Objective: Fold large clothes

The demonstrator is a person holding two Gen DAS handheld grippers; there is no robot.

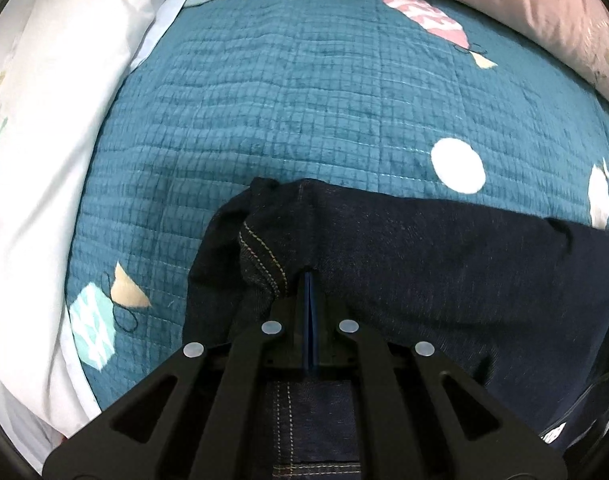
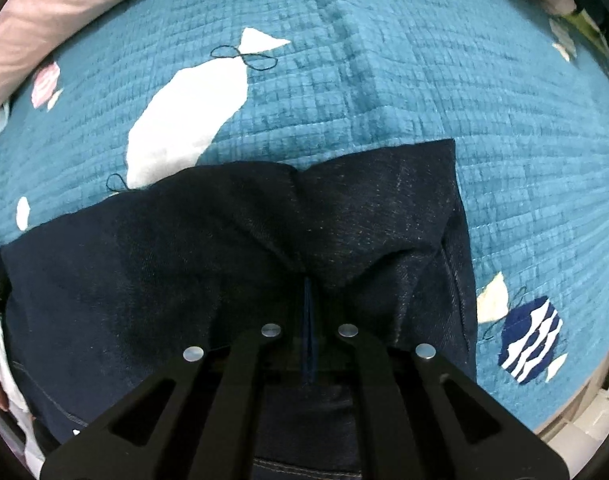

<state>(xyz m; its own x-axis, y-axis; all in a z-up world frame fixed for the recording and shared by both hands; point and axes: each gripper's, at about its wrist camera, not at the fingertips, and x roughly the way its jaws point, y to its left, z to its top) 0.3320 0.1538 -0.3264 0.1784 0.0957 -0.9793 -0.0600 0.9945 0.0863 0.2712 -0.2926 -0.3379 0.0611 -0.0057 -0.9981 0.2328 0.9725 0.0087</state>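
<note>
Lower centre of both wrist views: I am looking down my closed claws onto dark denim.
Garment: I am counting one pair of dark jeans, lying on a teal quilt and filling the lower half of each frame.
Left gripper: its jaws are pressing together, pinching a bunched denim edge beside a tan-stitched seam.
Right gripper: its jaws are likewise clamping a puckered fold of the jeans.
Progress: I am judging the fold as mid-way; the denim is lying doubled with one square corner at the right of the right view, and laying it flat remains.
Other things: one white pillow at left, one pink cushion along the top.
</note>
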